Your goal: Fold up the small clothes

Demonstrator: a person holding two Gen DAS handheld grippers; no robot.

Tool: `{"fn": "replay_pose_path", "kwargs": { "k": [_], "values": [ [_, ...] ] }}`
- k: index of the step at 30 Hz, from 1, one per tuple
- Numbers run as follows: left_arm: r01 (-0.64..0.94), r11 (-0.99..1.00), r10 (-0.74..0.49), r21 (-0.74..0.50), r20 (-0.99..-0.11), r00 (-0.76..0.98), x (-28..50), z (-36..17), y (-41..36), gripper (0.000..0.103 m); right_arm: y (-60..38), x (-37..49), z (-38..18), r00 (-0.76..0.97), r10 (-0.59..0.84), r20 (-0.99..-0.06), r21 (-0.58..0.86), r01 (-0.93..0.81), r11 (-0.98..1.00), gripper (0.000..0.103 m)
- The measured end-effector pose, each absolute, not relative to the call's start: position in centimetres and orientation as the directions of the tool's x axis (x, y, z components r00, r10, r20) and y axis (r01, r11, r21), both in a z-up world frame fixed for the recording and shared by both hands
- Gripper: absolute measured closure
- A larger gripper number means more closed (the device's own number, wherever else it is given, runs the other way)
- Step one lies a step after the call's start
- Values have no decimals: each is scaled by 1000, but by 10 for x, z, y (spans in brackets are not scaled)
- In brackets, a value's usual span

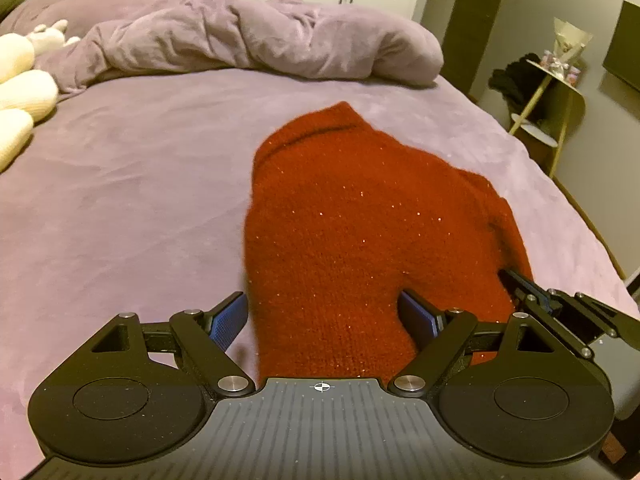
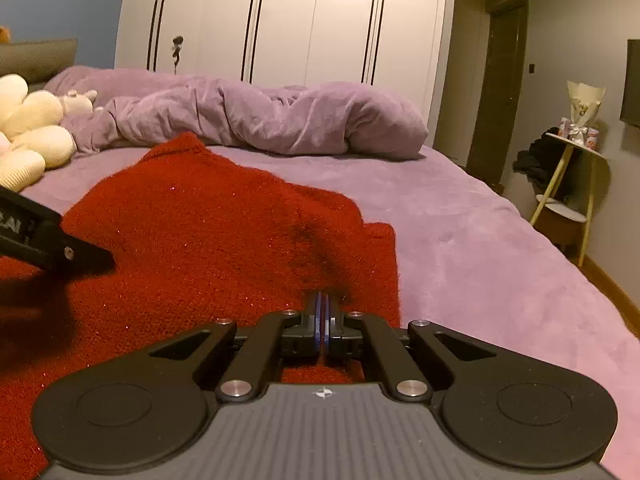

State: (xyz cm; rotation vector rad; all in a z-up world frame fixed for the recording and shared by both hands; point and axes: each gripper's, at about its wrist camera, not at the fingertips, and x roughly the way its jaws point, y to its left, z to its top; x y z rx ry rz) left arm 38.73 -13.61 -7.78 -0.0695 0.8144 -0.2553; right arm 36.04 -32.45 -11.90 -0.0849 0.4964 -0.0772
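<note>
the red sweater (image 1: 360, 232) lies on the purple bed (image 1: 140, 200), nearer its right side, with its far end tapering toward the duvet (image 1: 248, 36) bunched across the bed's far end. the left gripper (image 1: 324, 316) is spread wide over the sweater's near edge: one blue pad (image 1: 228, 320) sits just off the cloth's left edge above bare sheet, the other presses on the knit, and nothing is pinched between them. the right gripper (image 2: 323, 312) has its pads drawn together, and red knit bunches up right at their tips (a dark crease runs away from them), so it looks clamped on the sweater near its right edge. in the left wrist view the right gripper's fingers reach into the sweater's right hem; in the right wrist view the left gripper (image 2: 60, 240) shows as a black arm over the cloth's left part. left of the sweater a broad stretch of sheet lies open up to the cream plush toys (image 1: 20, 92) at the bed's left edge. right of it, a narrower band of sheet runs to the bed's edge, beyond which a side table (image 2: 576, 176) stands by the wall
</note>
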Motion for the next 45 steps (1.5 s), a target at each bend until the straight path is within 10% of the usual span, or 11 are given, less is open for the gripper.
{"fn": "replay_pose_path", "kwargs": {
  "k": [12,14,15,24,45],
  "values": [
    [210,960,-278,-183,-688,670,366,-69,-115,10,-329,340,-98,865,-31,-500,-56,4,998,93],
    [233,944,-330,-233,-667,668,353,-64,-96,10,-345,321,-91,857,-23,-516,32,46,998,32],
    [250,929,-369,-272,-661,653,347,-64,-86,10,-355,312,-89,852,0,-524,92,56,994,23],
    [170,735,-646,-656,-603,468,363,-107,-34,13,-434,324,-124,733,369,-571,644,122,755,23],
    [188,675,-682,-714,-506,527,357,-77,-13,32,-379,364,-137,634,622,-459,822,36,569,51]
  ]
}}
